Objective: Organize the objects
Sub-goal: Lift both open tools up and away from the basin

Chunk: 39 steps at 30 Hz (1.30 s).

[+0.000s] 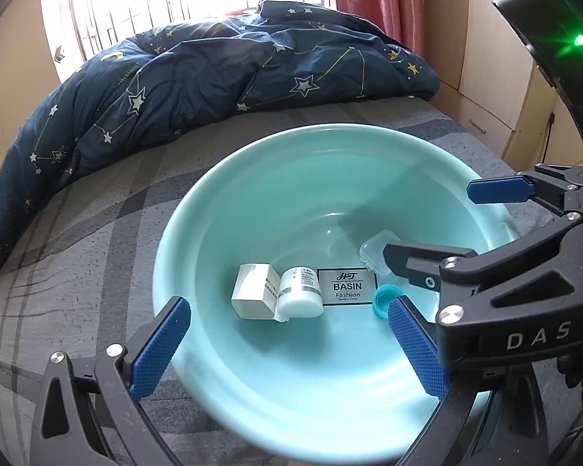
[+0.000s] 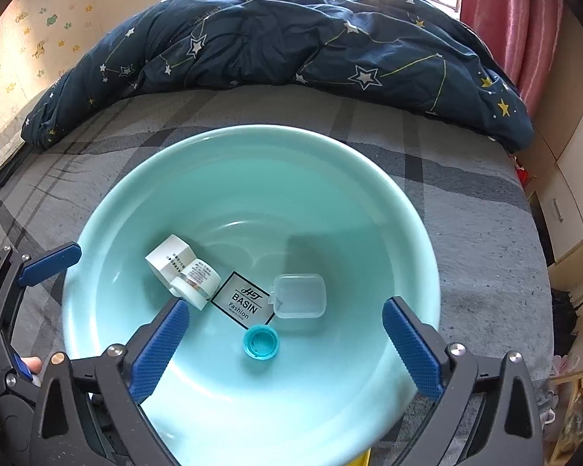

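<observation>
In the turquoise basin [image 2: 109,217] lie four things — white box [image 2: 167,258], toppled white jar [image 2: 198,281], clear case [image 2: 301,295], teal cap [image 2: 261,343].

Bed [image 2: 466,209] in grey plaid, bearing a basin and a quilt.

Covered across the whole top by a grey sheet crossed with darker bands and thin black lines. Set on the near half: a round, pale turquoise basin [image 2: 416,209], resting flat on the sheet (small items inside, left aside here). Heaped along the far edge under the barred window: a rumpled navy quilt [image 2: 291,39] printed with stars, moons and yellow constellation lines, stretching from one side of the bed to the other, well apart from the basin, with bare sheet between.
</observation>
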### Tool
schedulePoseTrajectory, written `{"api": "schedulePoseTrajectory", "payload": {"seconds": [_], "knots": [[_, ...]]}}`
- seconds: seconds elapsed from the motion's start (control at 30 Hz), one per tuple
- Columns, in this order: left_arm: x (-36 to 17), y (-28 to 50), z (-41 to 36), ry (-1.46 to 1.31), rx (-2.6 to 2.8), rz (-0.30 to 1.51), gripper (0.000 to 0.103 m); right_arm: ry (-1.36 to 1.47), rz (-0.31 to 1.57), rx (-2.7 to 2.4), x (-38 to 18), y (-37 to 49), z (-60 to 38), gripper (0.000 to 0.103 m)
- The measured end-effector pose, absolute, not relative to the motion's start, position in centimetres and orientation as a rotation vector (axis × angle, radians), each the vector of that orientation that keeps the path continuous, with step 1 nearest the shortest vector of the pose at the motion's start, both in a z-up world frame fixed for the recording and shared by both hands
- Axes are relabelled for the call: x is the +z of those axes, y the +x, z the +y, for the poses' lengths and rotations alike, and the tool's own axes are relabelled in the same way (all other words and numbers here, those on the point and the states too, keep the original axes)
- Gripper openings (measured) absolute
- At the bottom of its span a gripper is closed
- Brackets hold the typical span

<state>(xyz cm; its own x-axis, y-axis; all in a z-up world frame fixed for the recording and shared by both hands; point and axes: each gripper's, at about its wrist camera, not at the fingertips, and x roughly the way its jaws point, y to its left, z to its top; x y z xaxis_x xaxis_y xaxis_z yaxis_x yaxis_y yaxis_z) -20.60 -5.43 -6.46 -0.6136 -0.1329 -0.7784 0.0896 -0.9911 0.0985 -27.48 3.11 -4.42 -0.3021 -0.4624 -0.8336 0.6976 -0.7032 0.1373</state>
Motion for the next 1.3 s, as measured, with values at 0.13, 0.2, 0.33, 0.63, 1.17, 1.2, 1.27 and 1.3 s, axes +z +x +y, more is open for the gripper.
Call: {"api": "schedulePoseTrajectory", "payload": {"seconds": [0.13,0.2,0.33,0.63,1.17,1.2,1.27,1.3], "knots": [[-5.7,-19.6,-5.1,1.303,-2.722,-0.082,0.103,1.181,0.317,-2.058,-3.5,-26.8,3.9,0.102],[-5.3,-18.9,-4.7,1.293,-2.727,-0.087,0.103,1.171,0.314,-2.063,-3.0,-26.2,4.4,0.102],[-4.3,-17.6,-4.1,1.27,-2.734,-0.093,0.103,1.149,0.309,-2.075,-2.0,-25.0,5.6,0.102],[-3.0,-14.2,-2.7,1.233,-2.743,-0.104,0.103,1.114,0.291,-2.093,-0.3,-22.0,8.6,0.102],[-2.7,-8.7,-1.1,1.196,-2.75,-0.072,0.103,1.088,0.253,-2.116,0.2,-17.4,13.5,0.102],[-2.8,-8.3,-1.0,1.193,-2.749,-0.072,0.103,1.085,0.251,-2.116,0.2,-17.0,13.8,0.102],[-2.8,-7.7,-0.6,1.189,-2.748,-0.081,0.103,1.082,0.246,-2.115,0.1,-16.5,14.2,0.102],[-2.8,-7.3,-0.5,1.19,-2.746,-0.087,0.103,1.08,0.244,-2.113,0.1,-16.2,14.4,0.102]]}}
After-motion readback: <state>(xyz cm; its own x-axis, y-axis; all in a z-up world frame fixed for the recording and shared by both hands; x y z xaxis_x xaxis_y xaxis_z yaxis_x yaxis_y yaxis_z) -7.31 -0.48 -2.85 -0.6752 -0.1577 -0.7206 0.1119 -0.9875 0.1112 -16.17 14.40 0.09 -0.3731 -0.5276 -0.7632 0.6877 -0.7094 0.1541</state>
